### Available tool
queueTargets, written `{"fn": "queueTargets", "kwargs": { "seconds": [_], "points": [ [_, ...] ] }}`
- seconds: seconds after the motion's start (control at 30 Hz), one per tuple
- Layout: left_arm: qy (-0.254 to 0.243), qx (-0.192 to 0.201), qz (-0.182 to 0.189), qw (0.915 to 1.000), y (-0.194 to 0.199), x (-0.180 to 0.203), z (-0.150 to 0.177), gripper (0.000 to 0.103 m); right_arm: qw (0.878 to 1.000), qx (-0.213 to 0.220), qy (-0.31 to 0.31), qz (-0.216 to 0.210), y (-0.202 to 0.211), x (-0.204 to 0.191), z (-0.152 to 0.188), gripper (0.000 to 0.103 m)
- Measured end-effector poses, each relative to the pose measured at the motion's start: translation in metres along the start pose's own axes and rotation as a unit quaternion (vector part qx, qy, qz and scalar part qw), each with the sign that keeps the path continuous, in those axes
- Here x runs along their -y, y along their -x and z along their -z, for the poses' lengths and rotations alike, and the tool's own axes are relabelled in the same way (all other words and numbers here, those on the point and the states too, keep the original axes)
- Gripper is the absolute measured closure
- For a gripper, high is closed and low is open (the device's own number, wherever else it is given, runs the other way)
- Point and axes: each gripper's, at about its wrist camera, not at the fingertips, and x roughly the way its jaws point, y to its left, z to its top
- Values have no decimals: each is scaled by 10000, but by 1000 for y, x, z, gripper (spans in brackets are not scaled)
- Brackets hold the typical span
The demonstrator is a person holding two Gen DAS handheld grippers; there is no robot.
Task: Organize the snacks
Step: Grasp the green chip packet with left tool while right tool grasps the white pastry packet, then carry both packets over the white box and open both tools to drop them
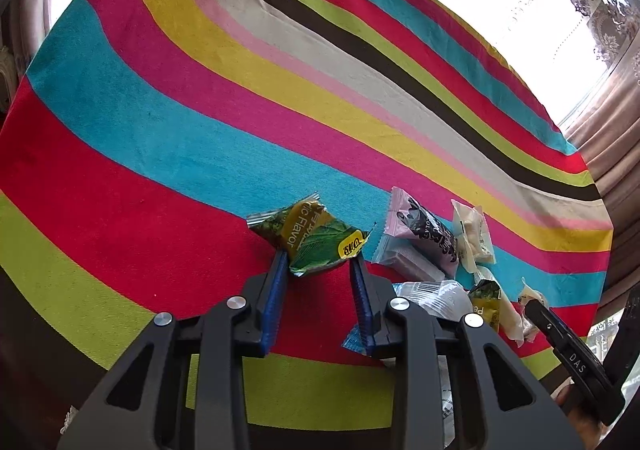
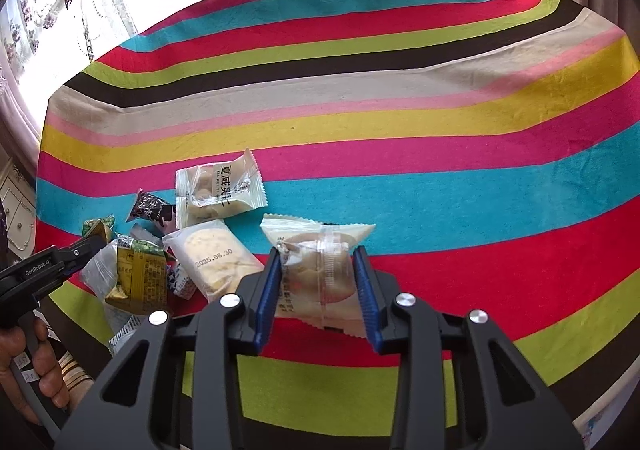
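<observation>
My left gripper [image 1: 319, 258] is shut on a green leaf-printed snack packet [image 1: 316, 234], whose lower edge is pinched between the blue pads above the red stripe. In the right wrist view my right gripper [image 2: 316, 252] is shut on a clear packet with a pale round pastry [image 2: 320, 274], the pads pressing both of its sides. The left gripper [image 2: 94, 244] also shows at the left edge of that view, beside the snack pile. The tip of the right gripper [image 1: 536, 306] shows at the lower right of the left wrist view.
A striped tablecloth [image 1: 200, 110] covers the table. A pile of snacks lies between the grippers: a pink-and-black packet [image 1: 416, 242], a cream packet [image 1: 474, 234], a white packet with printed characters [image 2: 220, 190], a dated pastry packet [image 2: 216, 258], a green-yellow packet [image 2: 140, 278]. A hand [image 2: 40, 366] is at the lower left.
</observation>
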Motion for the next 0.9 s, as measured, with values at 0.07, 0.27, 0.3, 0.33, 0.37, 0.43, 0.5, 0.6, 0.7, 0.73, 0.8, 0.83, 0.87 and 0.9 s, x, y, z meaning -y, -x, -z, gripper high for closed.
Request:
{"fn": "queueTargets", "kwargs": {
  "seconds": [0.07, 0.27, 0.3, 0.33, 0.37, 0.43, 0.5, 0.6, 0.7, 0.73, 0.8, 0.83, 0.87, 0.9],
  "points": [
    [-23, 108, -4, 9999, 6, 0, 1, 74, 10000, 26, -15, -6, 4, 1, 0, 67],
    [-181, 399, -12, 9990, 27, 9, 6, 74, 10000, 38, -78, -22, 16, 5, 4, 67],
    [-209, 429, -1, 9989, 31, 11, 8, 74, 10000, 34, -85, -27, 19, 6, 5, 67],
    [-237, 450, 15, 9987, 35, 14, 9, 74, 10000, 29, -89, -30, 21, 6, 6, 67],
    [-268, 471, 25, 9985, 38, 17, 11, 74, 9999, 27, -96, -35, 24, 7, 8, 67],
    [-336, 491, 72, 9982, 44, 24, 16, 74, 9999, 17, -115, -52, 30, 10, 11, 67],
    [-391, 489, 144, 9979, 49, 33, 22, 74, 9999, 9, -156, -75, 37, 13, 15, 67],
    [-506, 437, 306, 9973, 58, 48, 35, 74, 9996, 6, -267, -118, 49, 22, 22, 67],
    [-703, 395, 475, 9956, 68, 68, 49, 74, 9991, -22, -398, -146, 61, 33, 31, 67],
    [-772, 369, 546, 9948, 71, 76, 54, 74, 9988, -36, -456, -146, 65, 38, 34, 67],
    [-907, 298, 678, 9931, 73, 90, 64, 74, 9984, -30, -555, -136, 75, 48, 41, 67],
    [-968, 244, 748, 9922, 73, 98, 69, 74, 9981, -22, -602, -127, 80, 53, 45, 67],
    [-1020, 189, 815, 9913, 74, 105, 73, 74, 9978, -15, -658, -123, 85, 59, 48, 67],
    [-1080, 141, 867, 9903, 74, 113, 79, 74, 9974, -6, -708, -120, 91, 64, 52, 67]
  ]
}}
